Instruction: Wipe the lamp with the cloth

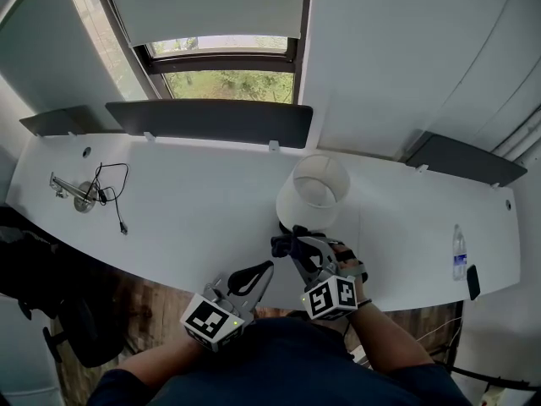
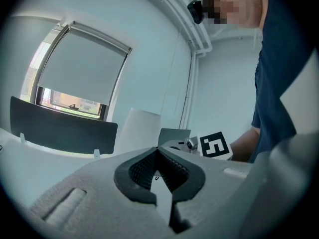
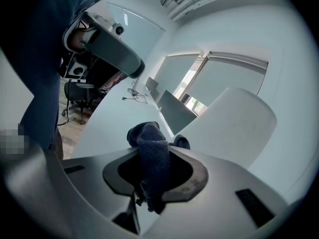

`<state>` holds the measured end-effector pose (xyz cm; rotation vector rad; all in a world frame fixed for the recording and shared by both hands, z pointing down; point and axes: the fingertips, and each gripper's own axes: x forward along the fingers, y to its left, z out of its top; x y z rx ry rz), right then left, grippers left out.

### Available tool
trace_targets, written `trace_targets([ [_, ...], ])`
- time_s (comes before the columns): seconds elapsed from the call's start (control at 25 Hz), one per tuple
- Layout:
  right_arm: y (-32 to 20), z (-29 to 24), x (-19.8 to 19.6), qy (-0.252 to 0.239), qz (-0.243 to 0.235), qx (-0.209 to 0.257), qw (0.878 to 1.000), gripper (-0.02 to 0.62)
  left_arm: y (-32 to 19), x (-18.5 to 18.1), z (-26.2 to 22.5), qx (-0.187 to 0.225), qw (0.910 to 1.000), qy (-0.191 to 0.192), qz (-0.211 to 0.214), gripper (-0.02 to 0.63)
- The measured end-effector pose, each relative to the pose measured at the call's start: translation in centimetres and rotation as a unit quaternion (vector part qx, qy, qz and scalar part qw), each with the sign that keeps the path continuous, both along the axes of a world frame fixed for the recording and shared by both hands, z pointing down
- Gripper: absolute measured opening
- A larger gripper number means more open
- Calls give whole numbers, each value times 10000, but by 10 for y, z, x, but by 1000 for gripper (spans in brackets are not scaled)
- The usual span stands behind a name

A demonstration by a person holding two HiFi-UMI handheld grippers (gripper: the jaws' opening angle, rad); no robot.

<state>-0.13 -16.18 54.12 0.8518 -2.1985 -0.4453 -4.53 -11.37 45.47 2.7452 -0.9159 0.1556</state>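
A white lamp (image 1: 314, 191) with a drum shade stands on the white desk (image 1: 194, 218) near its front edge. My right gripper (image 1: 293, 242) is shut on a dark blue cloth (image 1: 286, 245), just in front of the lamp's foot. In the right gripper view the cloth (image 3: 152, 158) hangs pinched between the jaws, with the lamp shade (image 3: 234, 128) close ahead on the right. My left gripper (image 1: 260, 271) hovers shut and bare over the desk's front edge, left of the right one. The left gripper view has the shade (image 2: 137, 131) behind its tips (image 2: 158, 151).
A metal clamp with a black cable (image 1: 95, 191) lies at the desk's left end. A water bottle (image 1: 459, 255) and a dark phone (image 1: 472, 282) rest at the right end. Dark panels (image 1: 211, 121) line the back edge under the window. An office chair (image 1: 51, 303) stands lower left.
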Motion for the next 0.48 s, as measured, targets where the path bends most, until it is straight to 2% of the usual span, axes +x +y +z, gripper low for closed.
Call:
trace_targets([
  [0.24, 7, -25, 4, -172, -30, 44, 9998, 101, 0, 7, -6, 88, 9999, 78, 24, 6],
  [0.48, 15, -89, 12, -288, -38, 579, 9979, 101, 6, 20, -17, 288, 9992, 147, 251, 6],
])
